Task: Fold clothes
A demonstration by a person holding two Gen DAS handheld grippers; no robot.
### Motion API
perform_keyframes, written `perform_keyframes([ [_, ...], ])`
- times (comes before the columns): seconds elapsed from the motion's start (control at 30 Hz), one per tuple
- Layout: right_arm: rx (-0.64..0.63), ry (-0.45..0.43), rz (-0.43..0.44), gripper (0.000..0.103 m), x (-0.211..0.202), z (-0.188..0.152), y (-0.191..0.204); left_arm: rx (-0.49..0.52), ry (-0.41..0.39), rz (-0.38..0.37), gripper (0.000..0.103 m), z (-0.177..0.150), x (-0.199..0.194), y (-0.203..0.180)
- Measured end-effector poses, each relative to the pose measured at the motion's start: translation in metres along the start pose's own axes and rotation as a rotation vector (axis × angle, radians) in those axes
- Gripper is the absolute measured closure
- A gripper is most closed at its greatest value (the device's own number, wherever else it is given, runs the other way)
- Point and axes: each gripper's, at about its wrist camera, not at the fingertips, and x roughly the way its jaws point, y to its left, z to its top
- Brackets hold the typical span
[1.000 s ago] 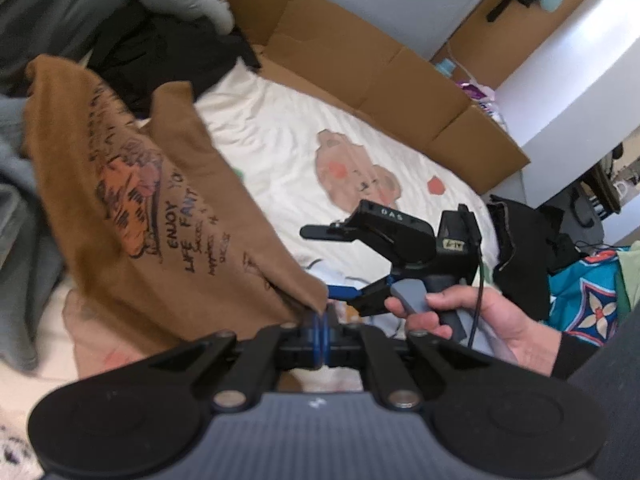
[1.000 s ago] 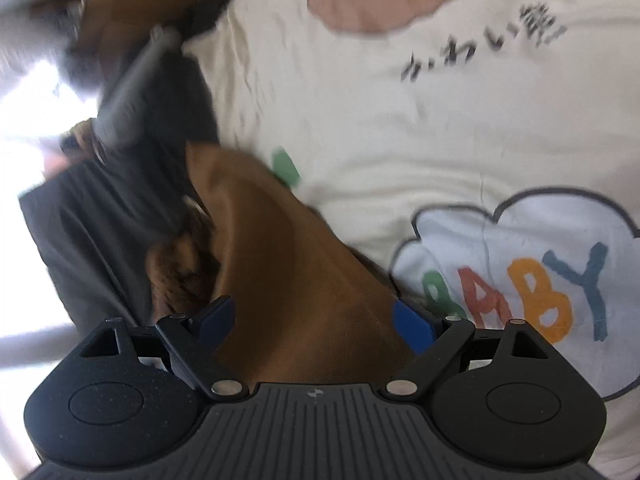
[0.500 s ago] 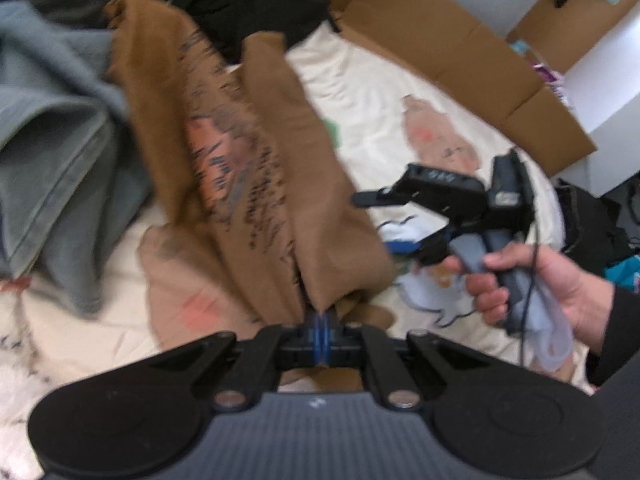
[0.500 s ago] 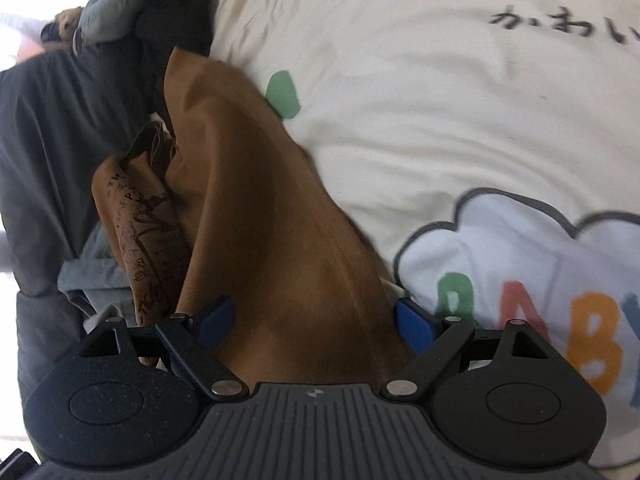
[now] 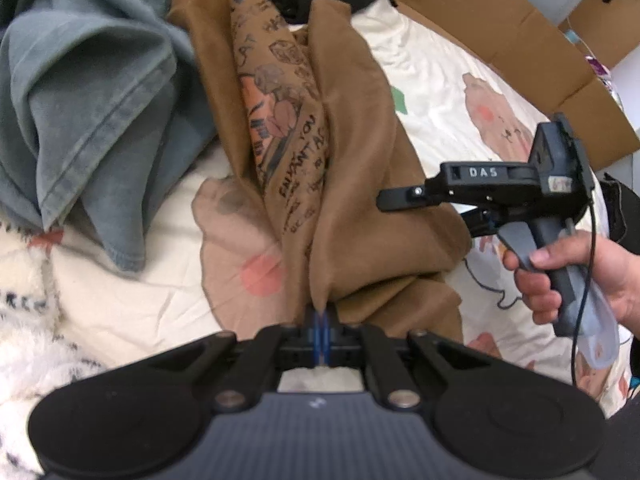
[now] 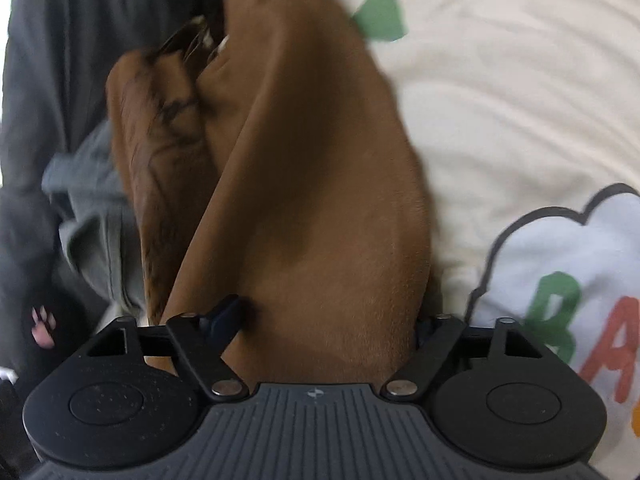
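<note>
The left gripper (image 5: 321, 326) is clamped tight on an edge of the brown shirt (image 5: 352, 184), the blue pads (image 5: 316, 330) being pressed together with the cloth pinched between them. From that pinch the shirt is stretched away toward the top of the left view, bunched into long folds, with a printed drawing and dark lettering shown on its middle fold. The right gripper (image 6: 328, 320) is seen with its jaws closing and a broad fold of the same shirt (image 6: 304, 184) lying between them; the pads are still set apart and the cloth is not yet squeezed. It is held in a hand (image 5: 580, 276) at the right of the left view. The shirt is laid on a cream sheet (image 6: 500, 92) printed with cartoon bears and a cloud. A grey garment (image 5: 84, 112) is heaped just beside the shirt, and cardboard (image 5: 500, 28) is stood along the far edge of the bed
</note>
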Motion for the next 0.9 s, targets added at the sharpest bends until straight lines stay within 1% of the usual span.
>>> perform_keyframes([
  [0.03,0.015,0.003,0.001,0.049,0.000,-0.001,-0.002,-0.008,0.002,-0.005,0.101,0.000,0.000,0.001],
  [0.07,0.039,0.008,0.009,0.073,-0.001,-0.001,-0.006,-0.016,0.005,-0.011,0.101,0.000,0.000,0.001],
  [0.1,0.065,0.016,0.030,0.087,-0.003,-0.001,-0.009,-0.022,0.007,-0.016,0.101,0.001,0.000,0.001],
  [0.17,0.075,0.004,0.066,0.093,-0.013,-0.002,-0.012,-0.011,0.005,-0.026,0.101,0.005,0.001,-0.003],
  [0.27,0.046,-0.031,0.069,0.095,-0.037,0.001,-0.009,0.010,0.000,-0.050,0.100,0.014,0.002,-0.013],
  [0.4,0.038,-0.098,0.041,0.095,-0.076,0.006,-0.012,0.019,-0.030,-0.103,0.097,0.024,0.002,-0.032],
  [0.57,0.032,-0.186,-0.013,0.096,-0.125,0.012,-0.018,0.059,-0.064,-0.124,0.083,0.029,-0.004,-0.057],
  [0.7,0.037,-0.249,-0.054,0.096,-0.151,0.010,-0.019,0.071,-0.082,-0.114,0.068,0.033,-0.011,-0.061],
  [0.73,0.040,-0.262,-0.065,0.096,-0.156,0.008,-0.020,0.070,-0.087,-0.110,0.066,0.035,-0.013,-0.061],
  [0.8,0.047,-0.286,-0.086,0.096,-0.164,0.004,-0.020,0.066,-0.095,-0.097,0.058,0.038,-0.016,-0.059],
  [0.9,0.082,-0.331,-0.113,0.097,-0.184,-0.007,-0.027,0.043,-0.107,-0.079,0.056,0.043,-0.021,-0.056],
])
